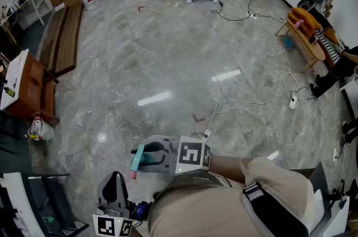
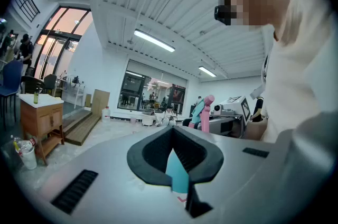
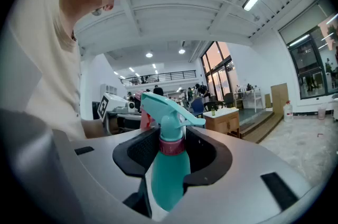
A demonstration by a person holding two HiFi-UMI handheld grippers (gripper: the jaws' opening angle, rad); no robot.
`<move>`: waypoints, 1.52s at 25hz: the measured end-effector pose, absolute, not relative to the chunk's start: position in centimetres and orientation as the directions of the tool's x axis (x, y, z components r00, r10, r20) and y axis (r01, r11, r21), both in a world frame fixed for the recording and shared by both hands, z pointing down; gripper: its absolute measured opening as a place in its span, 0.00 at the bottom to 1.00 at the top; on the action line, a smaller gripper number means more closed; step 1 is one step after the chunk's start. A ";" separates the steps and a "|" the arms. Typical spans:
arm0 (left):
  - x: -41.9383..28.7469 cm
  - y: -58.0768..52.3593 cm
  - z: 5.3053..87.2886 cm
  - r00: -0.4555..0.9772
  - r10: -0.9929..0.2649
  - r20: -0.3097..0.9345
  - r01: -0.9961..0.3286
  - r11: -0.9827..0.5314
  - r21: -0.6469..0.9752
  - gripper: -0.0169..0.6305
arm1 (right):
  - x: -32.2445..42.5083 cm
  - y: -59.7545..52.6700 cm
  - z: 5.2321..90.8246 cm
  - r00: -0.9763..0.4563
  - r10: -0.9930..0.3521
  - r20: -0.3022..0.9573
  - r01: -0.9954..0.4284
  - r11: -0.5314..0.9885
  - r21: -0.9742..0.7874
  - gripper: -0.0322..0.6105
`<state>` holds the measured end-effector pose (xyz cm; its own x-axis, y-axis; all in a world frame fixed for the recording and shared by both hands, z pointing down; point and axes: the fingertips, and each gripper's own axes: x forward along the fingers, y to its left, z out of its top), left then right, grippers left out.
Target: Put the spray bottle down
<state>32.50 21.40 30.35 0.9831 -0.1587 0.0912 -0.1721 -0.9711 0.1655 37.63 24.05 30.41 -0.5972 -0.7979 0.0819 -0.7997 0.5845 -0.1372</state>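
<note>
- Firmly clamped between the part-open jaws of the right gripper [image 3: 171, 139], the teal spray bottle [image 3: 169, 178] stands upright, its nozzle pointing right in the right gripper view, above the floor [image 1: 168, 62].
- Left gripper [image 2: 173, 149]: jaws together, empty.
- Cube [image 1: 193, 156] bears a square marker.

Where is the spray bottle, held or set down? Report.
Held, not set down: the right gripper clamps the spray bottle between its jaws.
</note>
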 end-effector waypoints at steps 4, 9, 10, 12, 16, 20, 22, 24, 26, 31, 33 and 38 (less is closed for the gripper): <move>34.5 22.2 30.1 0.988 -0.124 0.089 -0.137 -0.977 0.163 0.04 | 39.4 25.0 30.8 -0.577 -0.813 0.080 -0.814 0.564 -0.141 0.30; 36.0 23.4 29.5 0.988 -0.134 0.079 -0.144 -0.978 0.148 0.04 | 40.3 26.3 30.1 -0.589 -0.806 0.064 -0.806 0.579 -0.127 0.30; 36.1 24.3 29.5 0.985 -0.151 0.086 -0.162 -0.975 0.150 0.04 | 40.4 27.0 29.7 -0.604 -0.796 0.045 -0.794 0.595 -0.127 0.30; 37.4 26.6 29.2 0.980 -0.176 0.094 -0.188 -0.972 0.143 0.04 | 41.9 29.4 28.5 -0.616 -0.788 -0.014 -0.778 0.611 -0.147 0.30; 41.6 27.4 27.4 0.971 -0.225 0.084 -0.231 -0.971 0.065 0.04 | 47.1 31.1 27.4 -0.606 -0.795 0.001 -0.777 0.592 -0.213 0.30; 35.9 21.7 27.8 0.924 -0.368 0.106 -0.375 -0.925 0.058 0.04 | 43.8 26.2 30.1 -0.726 -0.686 0.050 -0.682 0.709 -0.179 0.30; 31.2 19.8 28.6 0.904 -0.404 0.138 -0.412 -0.910 0.037 0.04 | 40.2 24.4 31.5 -0.771 -0.635 0.050 -0.633 0.756 -0.168 0.30; 26.4 19.1 29.3 0.862 -0.465 0.200 -0.472 -0.882 -0.014 0.04 | 36.7 23.7 32.3 -0.816 -0.575 0.058 -0.574 0.798 -0.184 0.30; 22.5 18.6 29.4 0.809 -0.539 0.236 -0.548 -0.836 -0.032 0.04 | 34.3 23.1 32.7 -0.856 -0.514 0.057 -0.514 0.833 -0.205 0.30; 17.5 19.1 29.9 0.741 -0.626 0.245 -0.640 -0.768 -0.028 0.04 | 29.5 22.4 33.5 -0.910 -0.411 0.049 -0.411 0.883 -0.228 0.30; 16.1 19.1 30.4 0.736 -0.633 0.240 -0.645 -0.763 -0.031 0.04 | 27.4 22.0 33.8 -0.922 -0.381 0.064 -0.385 0.897 -0.215 0.30; 12.5 18.6 31.0 0.774 -0.603 0.191 -0.615 -0.789 0.002 0.04 | 22.6 20.6 34.1 -0.916 -0.389 0.103 -0.402 0.893 -0.202 0.30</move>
